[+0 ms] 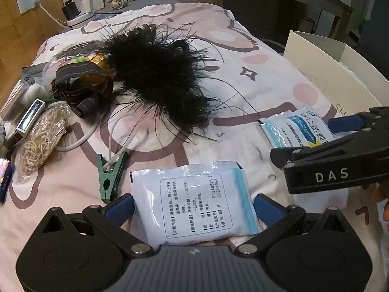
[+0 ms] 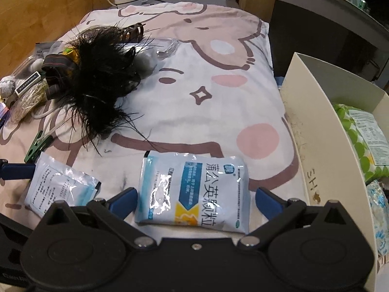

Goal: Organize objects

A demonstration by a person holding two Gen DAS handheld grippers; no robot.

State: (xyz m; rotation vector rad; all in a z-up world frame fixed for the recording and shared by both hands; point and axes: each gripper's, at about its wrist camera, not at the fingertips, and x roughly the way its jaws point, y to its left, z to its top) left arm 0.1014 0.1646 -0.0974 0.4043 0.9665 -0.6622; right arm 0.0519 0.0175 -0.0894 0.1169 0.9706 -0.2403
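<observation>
Closest in, the left gripper [image 1: 194, 205] sits with its blue fingers spread wide on either side of a white sachet [image 1: 194, 202], printed back facing up, lying flat on the bedspread [image 1: 218, 73]; the fingers look just clear of its edges. Over on the right wrist view, the right gripper [image 2: 195, 200] is likewise parted, straddling a blue-and-white sachet [image 2: 194, 189] at 6 o'clock, not clamped on it. Now by size: the cartoon-print bedspread fills both views. At 3 o'clock stands the cream box [image 2: 323, 170], with a green-patterned packet [image 2: 357, 131] inside. At 11 o'clock sprawls the black feather piece [image 1: 155, 82], a striped headband [image 1: 80, 82] touching it. At 9 o'clock lies a bag of string [image 1: 39, 143], then a green clip [image 1: 109, 177].
</observation>
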